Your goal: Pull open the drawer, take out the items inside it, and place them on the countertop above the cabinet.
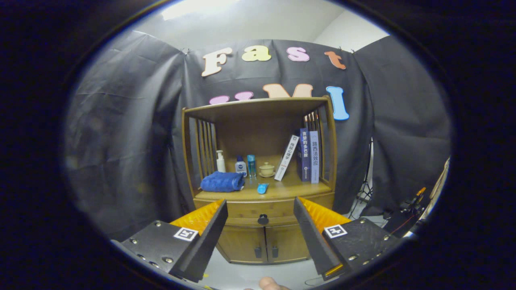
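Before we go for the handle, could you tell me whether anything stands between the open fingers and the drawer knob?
Nothing visible does. The hand-held gripper is open, and the drawer knob sits between and beyond its fingers with open space ahead.

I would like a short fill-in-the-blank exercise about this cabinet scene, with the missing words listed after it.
1. The gripper has its fingers ____, with nothing held between them.
2. The drawer under the countertop is ____, its knob seen between the fingers.
3. The folded towel on the countertop is ____ in colour.
4. The books stand on the countertop to the ____ of the lidded cup.

Missing words: open; closed; blue; right
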